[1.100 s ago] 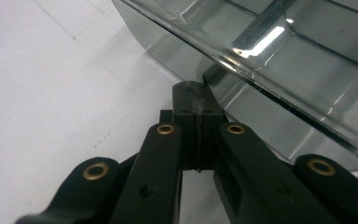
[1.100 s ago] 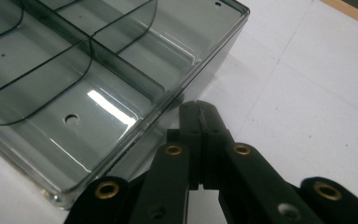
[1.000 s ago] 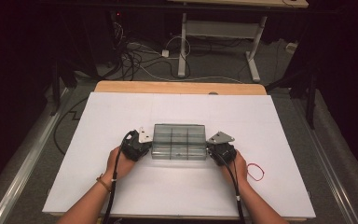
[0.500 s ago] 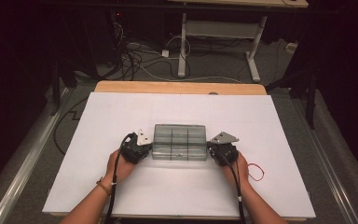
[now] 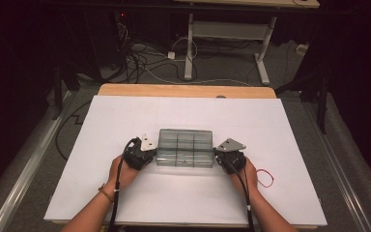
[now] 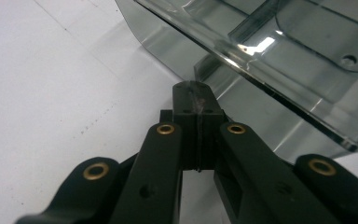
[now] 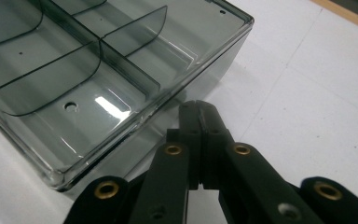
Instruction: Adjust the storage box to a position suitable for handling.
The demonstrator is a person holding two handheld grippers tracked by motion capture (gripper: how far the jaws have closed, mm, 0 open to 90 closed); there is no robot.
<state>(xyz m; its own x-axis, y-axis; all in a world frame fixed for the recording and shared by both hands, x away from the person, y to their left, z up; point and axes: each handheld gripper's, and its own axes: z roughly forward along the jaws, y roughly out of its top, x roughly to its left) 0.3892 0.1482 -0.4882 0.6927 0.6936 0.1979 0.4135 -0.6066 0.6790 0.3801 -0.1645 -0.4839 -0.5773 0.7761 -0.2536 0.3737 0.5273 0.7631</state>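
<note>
No movement to report over the past second: same scene as a moment earlier, with no shift in either hand or in the smoky grey, clear plastic organiser box (image 5: 185, 147) with its inner dividers. Judged a pause in the handling, with no lift or slide yet under way.

Just off the box's left end, close against its short wall: the black two-jaw left gripper (image 5: 149, 155), clamped tight on nothing at all. From the left gripper view, the same gripper (image 6: 198, 93) nosed up to the foot of the box (image 6: 279, 60); impossible to say whether touching or just short of it.

Between the two tools, flat on the white paper sheet (image 5: 183, 113) covering the wooden table (image 5: 125, 90): the box itself, nearer the person's side than the far edge. Long axis running left to right, parallel to the table's near edge. Short ends pointing at the grippers, broad face up, compartments (image 7: 70, 65) empty as far as can be made out.

Just off the box's right end: the matching black right gripper (image 5: 218, 155), likewise closed on nothing, nosed (image 7: 198, 109) in low beside the box's corner wall.

Farther right of the box, well apart from it: a thin red rubber band loop (image 5: 264, 178), lying untouched on the sheet.
</note>
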